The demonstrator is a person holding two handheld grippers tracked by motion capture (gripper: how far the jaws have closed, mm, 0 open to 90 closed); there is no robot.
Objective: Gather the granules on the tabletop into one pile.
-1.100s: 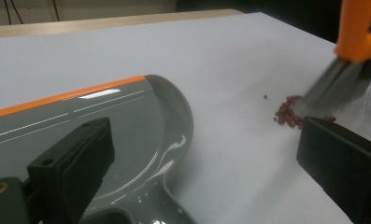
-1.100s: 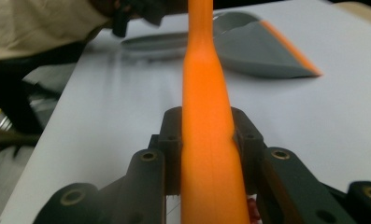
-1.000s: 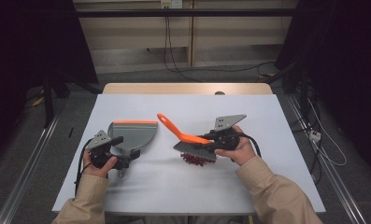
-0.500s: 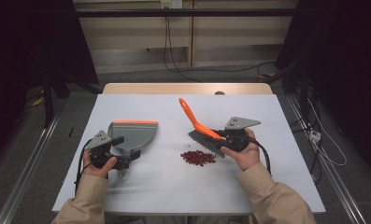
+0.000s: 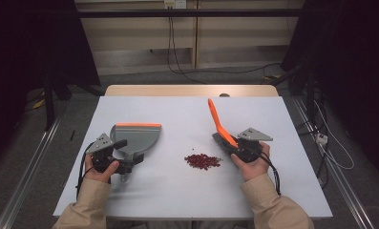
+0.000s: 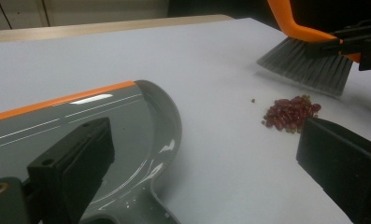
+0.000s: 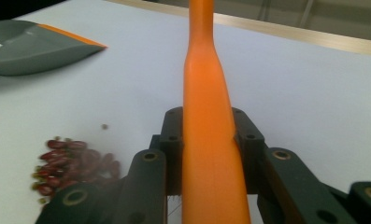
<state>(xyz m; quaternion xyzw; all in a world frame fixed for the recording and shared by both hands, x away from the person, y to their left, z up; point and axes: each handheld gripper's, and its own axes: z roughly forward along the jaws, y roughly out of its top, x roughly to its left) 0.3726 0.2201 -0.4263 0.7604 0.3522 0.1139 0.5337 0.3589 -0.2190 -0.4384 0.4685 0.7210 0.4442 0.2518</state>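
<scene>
Nearest, the right gripper [image 5: 236, 145] is clamped on the orange handle of the brush [image 5: 219, 125], its jaws pressed against both sides of it in the right gripper view; the handle rises up and away from the jaws, and the grey bristles [image 6: 309, 65] hang just above the table [image 5: 187, 195]. Just to the left of this gripper lies a small pile of red beans [image 5: 203, 161], apart from the bristles. Farther left, the left gripper [image 5: 125, 155] has its jaws spread wide, and the grey dustpan [image 5: 137, 137] with its orange lip lies between and ahead of them, its handle stub close by the jaws; whether they touch it I cannot tell
</scene>
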